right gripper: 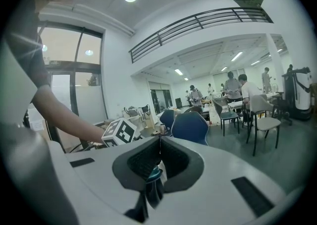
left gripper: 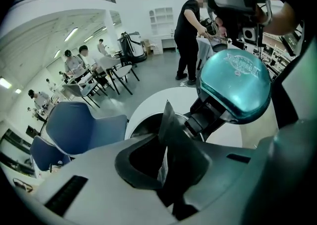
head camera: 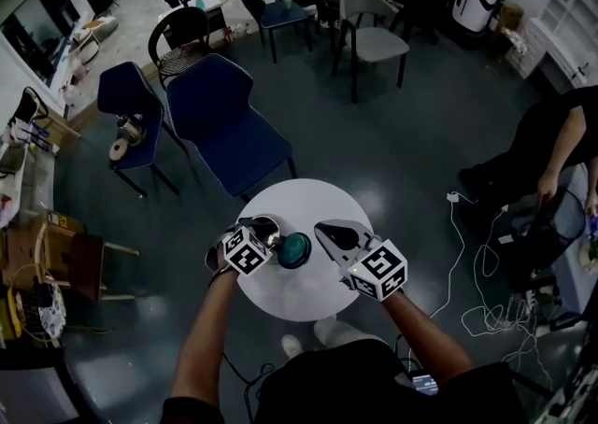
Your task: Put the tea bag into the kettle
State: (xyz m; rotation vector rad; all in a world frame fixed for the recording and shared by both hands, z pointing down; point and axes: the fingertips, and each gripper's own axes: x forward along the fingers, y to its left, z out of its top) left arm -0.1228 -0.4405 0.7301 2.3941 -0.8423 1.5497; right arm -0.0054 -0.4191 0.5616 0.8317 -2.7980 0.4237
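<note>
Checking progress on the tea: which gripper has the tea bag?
The left gripper: the dark tea bag sticks up between its jaws, over the kettle beside the open teal lid. The right gripper has shut jaws with no bag between them.

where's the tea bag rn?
Left gripper view: the tea bag is pinched in the left gripper, right at the open mouth of the kettle, left of its raised teal lid, at the round white table.
</note>
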